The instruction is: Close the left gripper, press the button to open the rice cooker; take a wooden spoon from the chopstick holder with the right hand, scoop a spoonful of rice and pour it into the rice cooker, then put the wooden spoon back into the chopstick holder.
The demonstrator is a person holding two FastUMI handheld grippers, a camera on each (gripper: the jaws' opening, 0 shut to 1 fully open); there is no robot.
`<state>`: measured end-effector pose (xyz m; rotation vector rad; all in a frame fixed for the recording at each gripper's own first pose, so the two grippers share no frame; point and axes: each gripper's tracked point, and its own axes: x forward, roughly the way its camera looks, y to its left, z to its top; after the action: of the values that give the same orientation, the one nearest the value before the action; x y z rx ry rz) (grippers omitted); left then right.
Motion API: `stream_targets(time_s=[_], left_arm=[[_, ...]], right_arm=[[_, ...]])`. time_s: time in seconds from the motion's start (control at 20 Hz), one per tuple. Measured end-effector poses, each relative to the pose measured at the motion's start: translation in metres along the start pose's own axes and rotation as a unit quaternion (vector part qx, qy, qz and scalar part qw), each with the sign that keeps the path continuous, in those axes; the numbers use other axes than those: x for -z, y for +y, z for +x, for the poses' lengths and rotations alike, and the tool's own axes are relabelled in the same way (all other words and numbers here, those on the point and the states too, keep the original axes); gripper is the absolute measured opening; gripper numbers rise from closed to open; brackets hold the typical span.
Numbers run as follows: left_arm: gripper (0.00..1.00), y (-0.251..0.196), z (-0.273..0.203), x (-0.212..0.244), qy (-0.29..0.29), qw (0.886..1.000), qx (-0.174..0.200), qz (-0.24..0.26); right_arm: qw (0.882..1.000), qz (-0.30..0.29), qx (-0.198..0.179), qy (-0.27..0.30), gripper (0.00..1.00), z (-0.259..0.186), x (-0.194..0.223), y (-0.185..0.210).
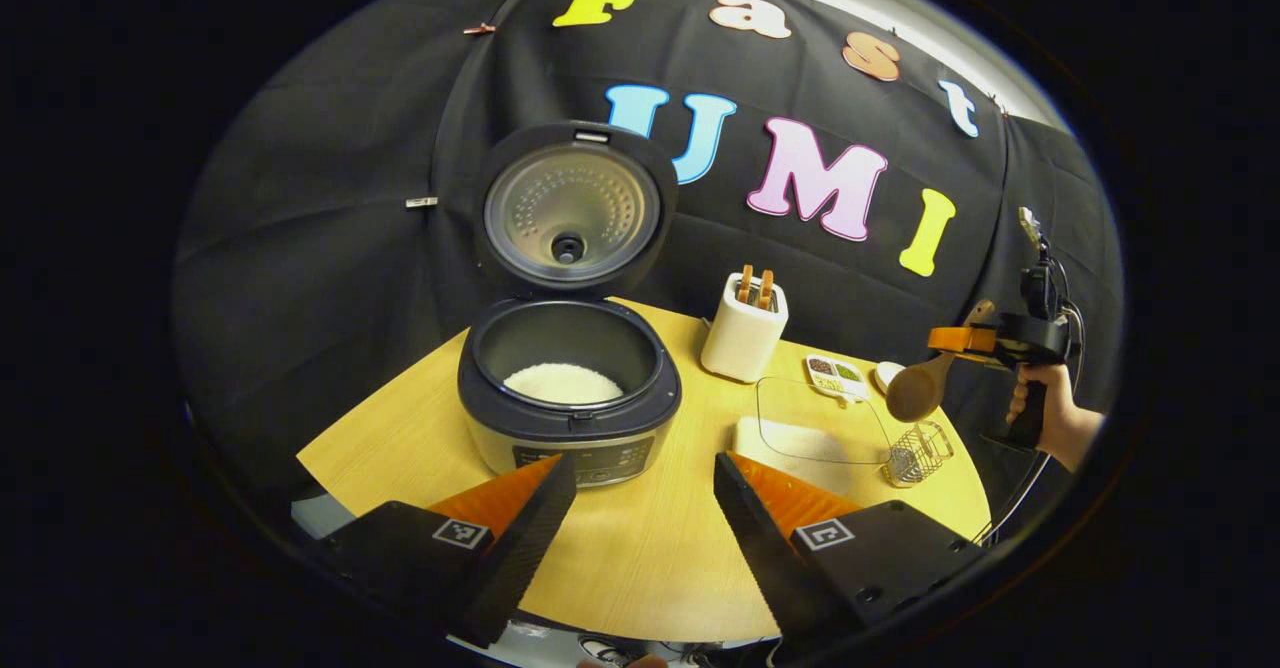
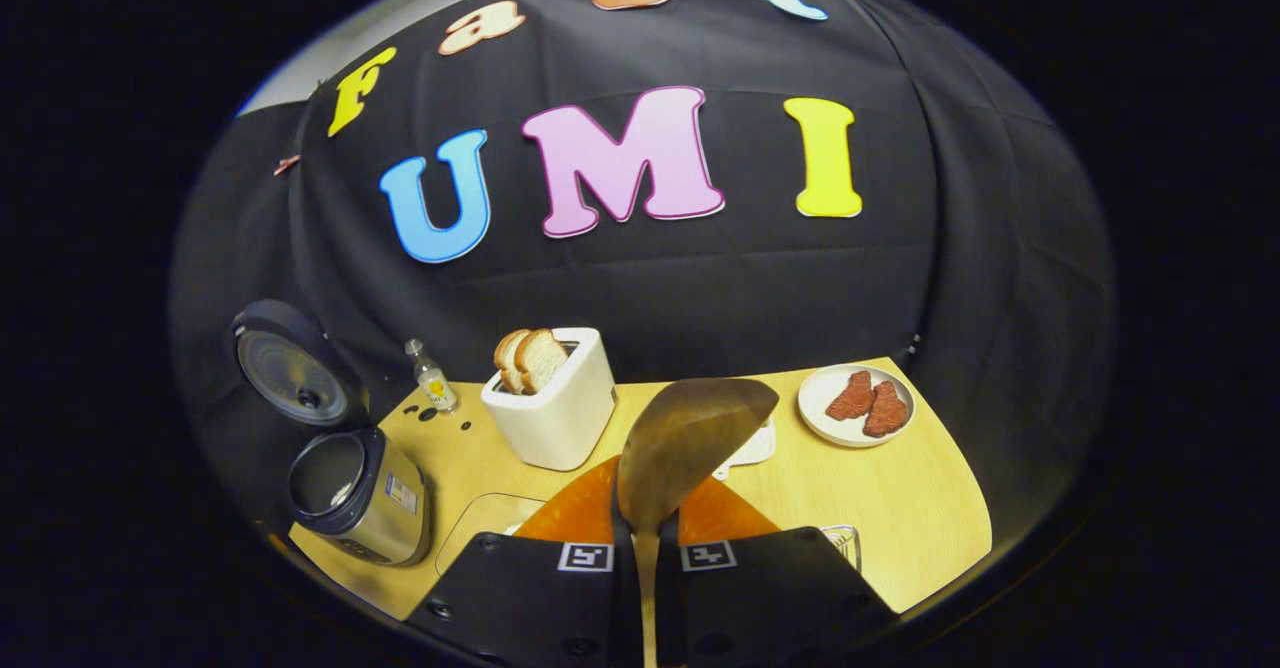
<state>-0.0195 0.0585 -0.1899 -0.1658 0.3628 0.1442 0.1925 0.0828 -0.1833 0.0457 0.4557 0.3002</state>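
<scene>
The rice cooker (image 1: pixel 565 418) stands open in the middle of the table, its lid (image 1: pixel 570 210) upright and white rice (image 1: pixel 562 384) in the pot. My left gripper (image 1: pixel 645 488) is open, low in front of the cooker, holding nothing. At the right, a hand holds my right gripper (image 1: pixel 960 340) shut on the handle of a wooden spoon (image 1: pixel 918 390), above the wire chopstick holder (image 1: pixel 918 453). In the right gripper view, the spoon (image 2: pixel 690 438) sticks up from my shut right gripper (image 2: pixel 647 538), with no rice visible in its bowl. The cooker (image 2: pixel 355 493) sits far left there.
A clear glass container (image 1: pixel 815 428) with rice lies between the cooker and the holder. A white toaster (image 1: pixel 745 333) with bread stands behind it, beside a small divided dish (image 1: pixel 836 373). A plate of meat (image 2: pixel 860 403) and a small bottle (image 2: pixel 432 376) sit near the table's back edge.
</scene>
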Motion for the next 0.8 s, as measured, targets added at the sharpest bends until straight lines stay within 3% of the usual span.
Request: stream_targets(time_s=[0.2,0.45,0.65,0.8], left_arm=[[0.97,0.017,0.002,0.022,0.024,1.000,-0.007,0.008],[0.96,0.039,0.013,0.047,0.046,0.998,-0.031,-0.011],[0.96,0.049,0.024,0.063,0.056,0.997,-0.041,-0.027],[0.96,0.050,0.027,0.071,0.062,0.997,-0.035,-0.036]], right_arm=[[1.000,-0.005,-0.016,0.021,0.10,0.026,0.043,0.035],[0.999,-0.049,0.013,0.016,0.10,0.057,0.089,0.040],[0.993,-0.108,0.037,-0.031,0.10,0.078,0.096,0.044],[0.994,-0.104,0.027,-0.025,0.10,0.088,0.110,0.067]])
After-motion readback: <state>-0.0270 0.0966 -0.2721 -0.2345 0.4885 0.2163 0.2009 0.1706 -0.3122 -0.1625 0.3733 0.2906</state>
